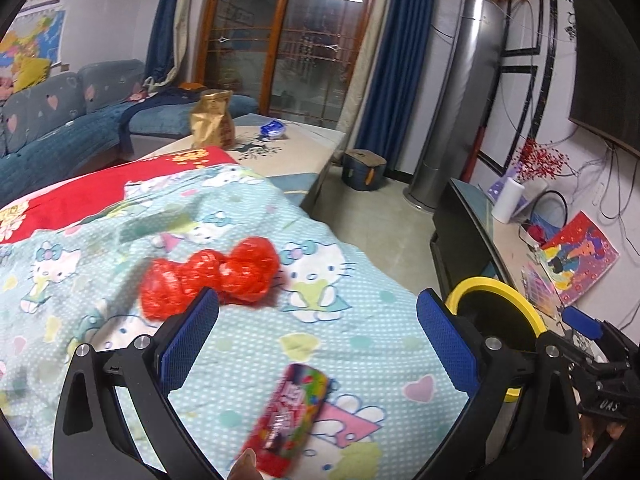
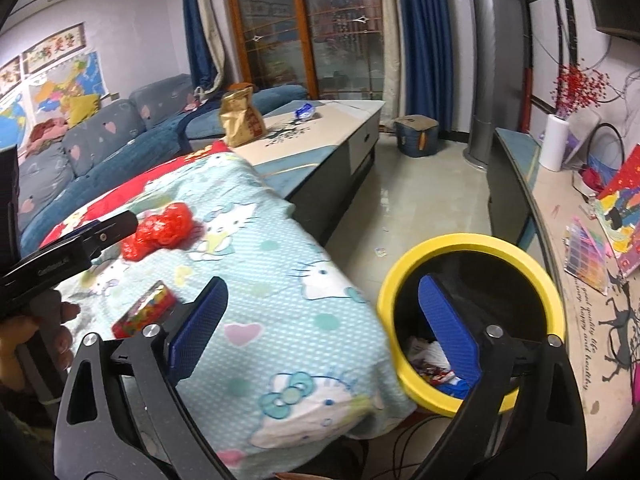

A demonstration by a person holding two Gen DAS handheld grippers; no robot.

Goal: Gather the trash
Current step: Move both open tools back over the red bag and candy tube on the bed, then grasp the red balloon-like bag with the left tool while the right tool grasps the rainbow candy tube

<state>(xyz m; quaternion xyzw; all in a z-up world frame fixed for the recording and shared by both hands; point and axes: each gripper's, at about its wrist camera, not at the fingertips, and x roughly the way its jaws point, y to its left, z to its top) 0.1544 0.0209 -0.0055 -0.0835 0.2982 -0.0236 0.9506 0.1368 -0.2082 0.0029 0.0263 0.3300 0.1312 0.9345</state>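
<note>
A crumpled red plastic bag [image 1: 210,276] lies on the light-blue cartoon-cat cloth [image 1: 360,344], just beyond my left gripper's left finger. A colourful candy wrapper [image 1: 290,416] lies closer, low between the fingers. My left gripper [image 1: 318,330] is open and holds nothing. In the right wrist view the red bag [image 2: 160,230] and the wrapper [image 2: 144,314] sit to the left. My right gripper [image 2: 324,320] is open and empty; its right finger hangs over the yellow-rimmed black bin [image 2: 472,242], which has trash inside. The bin's rim [image 1: 496,290] also shows at the left view's right edge.
A brown paper bag [image 2: 240,118] and a blue wrapper [image 2: 306,110] sit on the coffee table [image 2: 340,120] beyond the cloth. A blue sofa [image 2: 100,140] runs along the left. A low cabinet [image 2: 560,216] with a paper roll and pictures lines the right wall. A person's hand [image 2: 44,332] holds the left gripper.
</note>
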